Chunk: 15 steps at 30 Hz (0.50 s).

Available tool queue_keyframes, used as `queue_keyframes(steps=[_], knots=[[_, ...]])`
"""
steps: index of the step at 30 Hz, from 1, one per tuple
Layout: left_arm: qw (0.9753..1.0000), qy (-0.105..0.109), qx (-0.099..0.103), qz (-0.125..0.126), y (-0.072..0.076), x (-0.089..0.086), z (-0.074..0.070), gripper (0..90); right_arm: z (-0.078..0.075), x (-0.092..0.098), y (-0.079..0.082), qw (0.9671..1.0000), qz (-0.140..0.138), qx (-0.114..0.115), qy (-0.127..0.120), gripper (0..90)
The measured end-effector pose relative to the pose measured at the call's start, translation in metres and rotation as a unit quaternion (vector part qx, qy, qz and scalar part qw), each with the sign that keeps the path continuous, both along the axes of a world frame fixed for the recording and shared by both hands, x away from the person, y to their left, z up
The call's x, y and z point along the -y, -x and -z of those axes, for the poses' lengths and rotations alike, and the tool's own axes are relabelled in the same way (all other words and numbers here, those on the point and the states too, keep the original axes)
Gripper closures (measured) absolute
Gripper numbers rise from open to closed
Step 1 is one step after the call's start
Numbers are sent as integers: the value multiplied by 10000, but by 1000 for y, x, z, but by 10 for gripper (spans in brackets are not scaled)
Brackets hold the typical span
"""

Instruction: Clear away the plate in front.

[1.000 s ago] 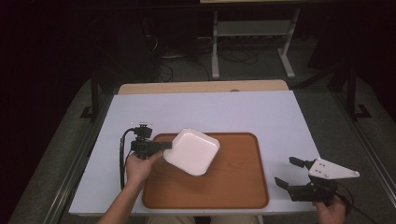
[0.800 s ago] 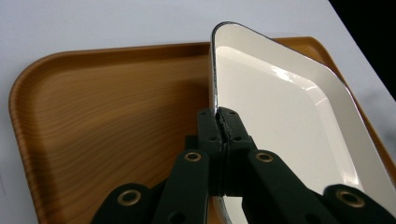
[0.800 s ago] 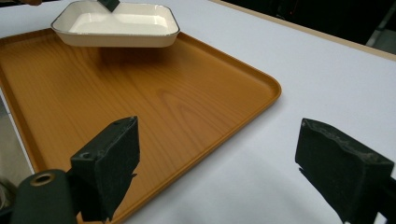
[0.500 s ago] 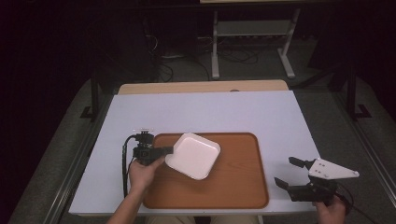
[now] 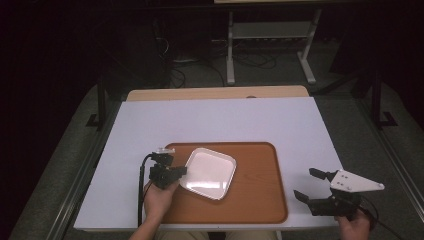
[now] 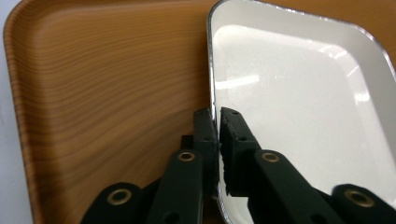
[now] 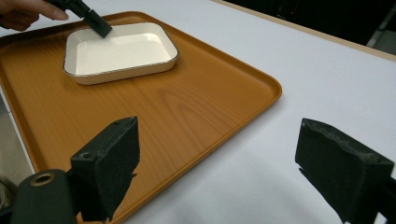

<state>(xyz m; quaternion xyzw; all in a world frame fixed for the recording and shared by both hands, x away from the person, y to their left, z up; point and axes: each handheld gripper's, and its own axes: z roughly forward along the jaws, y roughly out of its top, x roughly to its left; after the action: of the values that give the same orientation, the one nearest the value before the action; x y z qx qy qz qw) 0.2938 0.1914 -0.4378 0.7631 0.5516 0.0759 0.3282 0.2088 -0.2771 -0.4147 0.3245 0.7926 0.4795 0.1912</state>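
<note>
White and glossy, the dish [image 5: 208,172] sits on the wooden tray [image 5: 255,200], toward its left side; your left gripper [image 6: 217,122] is pinched shut on its near rim. It looks stiff, light, probably slippery; grip the rim squarely. Your right gripper [image 7: 215,154] hangs wide open, empty, beside the tray.

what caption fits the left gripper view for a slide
Left gripper shut on the rim of a white dish over a wooden tray.
</note>
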Motion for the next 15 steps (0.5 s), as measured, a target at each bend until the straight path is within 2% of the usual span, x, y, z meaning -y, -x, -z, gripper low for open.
queue_keyframes(steps=[5,8,13,15], knots=[[9997,-239,95,23,9,2,-1,766,0,-1,0,10000,-1,5,40,130],[9996,-255,106,50,14,2,-1,736,0,-1,0,10000,1,8,49,130],[9999,-132,81,-9,22,0,-1,670,0,-1,0,10000,21,7,34,130],[10000,-14,58,-69,26,-1,-1,632,0,-1,0,10000,23,11,38,131]])
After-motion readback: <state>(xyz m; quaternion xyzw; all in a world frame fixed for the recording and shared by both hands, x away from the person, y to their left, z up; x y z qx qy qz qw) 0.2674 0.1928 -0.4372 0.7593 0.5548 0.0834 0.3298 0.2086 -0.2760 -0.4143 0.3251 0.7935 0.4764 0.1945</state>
